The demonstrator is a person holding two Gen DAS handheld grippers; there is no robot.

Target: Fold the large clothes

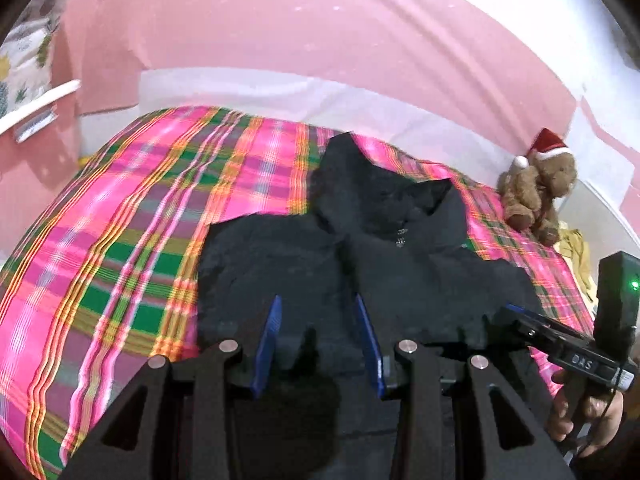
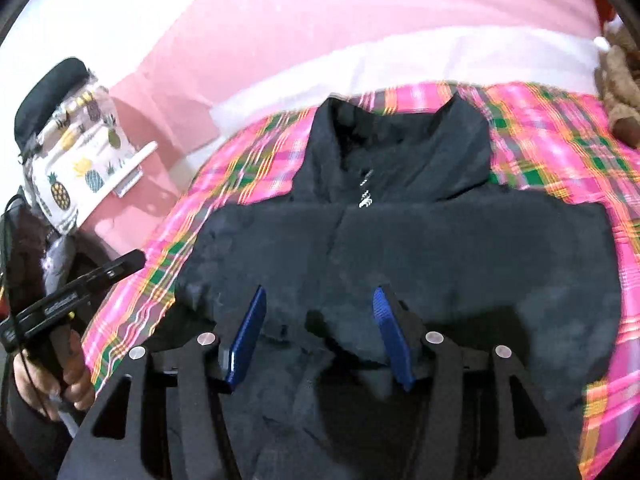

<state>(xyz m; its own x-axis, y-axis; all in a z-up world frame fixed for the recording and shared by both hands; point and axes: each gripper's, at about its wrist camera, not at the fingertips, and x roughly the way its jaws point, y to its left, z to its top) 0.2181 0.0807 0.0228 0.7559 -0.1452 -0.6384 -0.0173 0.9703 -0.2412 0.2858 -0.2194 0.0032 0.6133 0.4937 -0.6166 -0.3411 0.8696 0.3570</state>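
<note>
Jacket (image 2: 400, 240) flat on plaid bedspread (image 1: 140, 220)

Black jacket (image 2: 400, 240), pink plaid bedspread (image 1: 120, 220)

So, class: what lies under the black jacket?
The black jacket lies flat on a pink plaid bedspread, which shows all around it. Whatever sits directly beneath the jacket's middle is covered and cannot be seen.

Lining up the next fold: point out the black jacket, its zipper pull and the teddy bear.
black jacket (image 2: 460, 248): right wrist view, on the chest panel.
zipper pull (image 2: 365, 200): right wrist view, on the pale metal tab below the collar.
teddy bear (image 1: 536, 188): left wrist view, on its brown body.
</note>
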